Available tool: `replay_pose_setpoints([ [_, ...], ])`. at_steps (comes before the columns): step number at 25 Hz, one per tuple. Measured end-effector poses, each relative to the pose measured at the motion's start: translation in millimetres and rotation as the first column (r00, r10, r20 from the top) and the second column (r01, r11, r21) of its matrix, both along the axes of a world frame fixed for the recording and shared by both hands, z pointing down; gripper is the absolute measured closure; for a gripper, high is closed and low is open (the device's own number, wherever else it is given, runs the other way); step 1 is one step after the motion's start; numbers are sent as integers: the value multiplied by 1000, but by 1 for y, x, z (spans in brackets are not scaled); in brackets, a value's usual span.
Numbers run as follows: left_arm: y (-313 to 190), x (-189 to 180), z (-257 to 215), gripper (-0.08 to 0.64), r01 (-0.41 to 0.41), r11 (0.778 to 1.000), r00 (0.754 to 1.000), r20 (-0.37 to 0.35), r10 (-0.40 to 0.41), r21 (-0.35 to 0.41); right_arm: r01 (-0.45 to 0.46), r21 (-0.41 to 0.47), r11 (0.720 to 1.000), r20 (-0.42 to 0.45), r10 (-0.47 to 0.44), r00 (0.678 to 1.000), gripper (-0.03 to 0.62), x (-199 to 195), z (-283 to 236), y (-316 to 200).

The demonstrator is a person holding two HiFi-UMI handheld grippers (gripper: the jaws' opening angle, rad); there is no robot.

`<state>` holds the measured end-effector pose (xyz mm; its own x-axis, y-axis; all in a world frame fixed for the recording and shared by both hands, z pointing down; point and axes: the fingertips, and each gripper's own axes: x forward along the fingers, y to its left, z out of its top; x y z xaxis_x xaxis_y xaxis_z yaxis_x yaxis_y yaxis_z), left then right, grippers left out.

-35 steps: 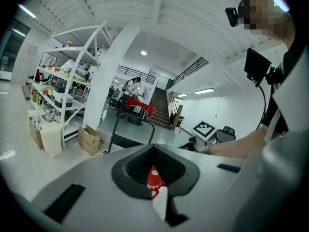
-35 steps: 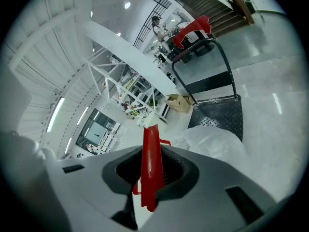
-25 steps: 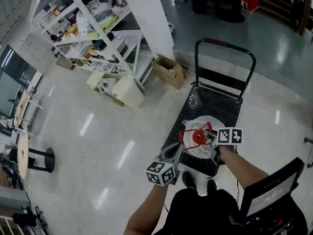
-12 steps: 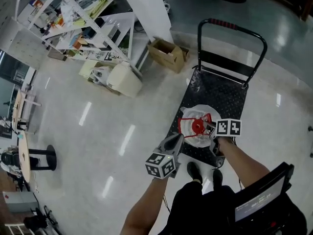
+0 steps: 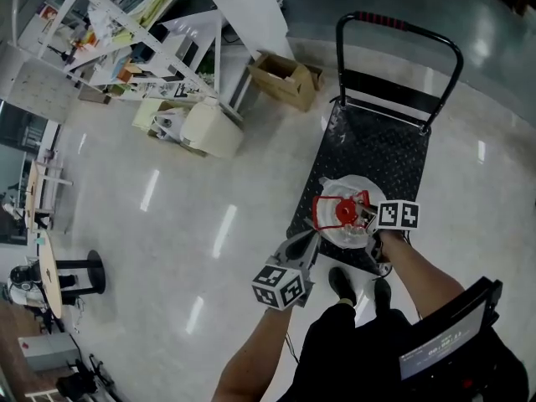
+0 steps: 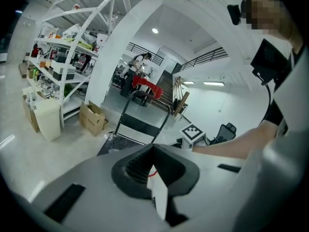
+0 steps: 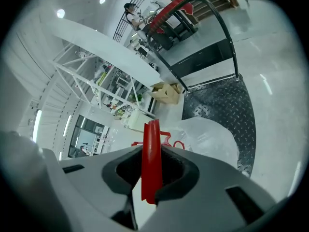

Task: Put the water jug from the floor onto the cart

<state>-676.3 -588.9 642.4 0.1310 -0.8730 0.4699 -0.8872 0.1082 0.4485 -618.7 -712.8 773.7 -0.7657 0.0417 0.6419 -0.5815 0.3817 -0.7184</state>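
Right gripper (image 7: pixel 152 170): jaws clamped on the red handle (image 7: pixel 151 149) of the water jug (image 7: pixel 212 139). The strip stands upright between the pads. In the head view the right gripper (image 5: pixel 363 219) sits at the jug's top, just beside the red cap (image 5: pixel 344 212).

Left gripper (image 6: pixel 153 149): jaws together at the tips, nothing clamped. From above, the left gripper (image 5: pixel 303 245) points at the lower left side of the water jug (image 5: pixel 350 231). Whether it touches cannot be told.

Jug: clear body, over the near end of the cart (image 5: pixel 368 153), on the black checker-plate deck (whether the base actually rests on the deck cannot be told). The cart (image 7: pixel 227 105) runs away from the person. Its black push bar (image 5: pixel 400 25) with a red grip is at the far end.

Surroundings: pale glossy floor (image 5: pixel 167 224). A cardboard box (image 5: pixel 287 79) lies left of the cart's far end. White shelving (image 5: pixel 142 32), crowded with small goods, stands further left, with a cream bin (image 5: pixel 209 130) at its foot. Dark shoes (image 5: pixel 341 283) show just behind the cart's near edge.
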Motion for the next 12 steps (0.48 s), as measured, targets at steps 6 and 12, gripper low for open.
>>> replay_pose_setpoints([
  [6,1,9,0,560,-13,1000,1000,-11,13,4,-43,-10,999,-43,42,998,525,38,11,-2],
  [12,-1,25,-9,560,-33,999,999,-3,33,4,-110,-66,992,-59,106,993,525,88,27,-17],
])
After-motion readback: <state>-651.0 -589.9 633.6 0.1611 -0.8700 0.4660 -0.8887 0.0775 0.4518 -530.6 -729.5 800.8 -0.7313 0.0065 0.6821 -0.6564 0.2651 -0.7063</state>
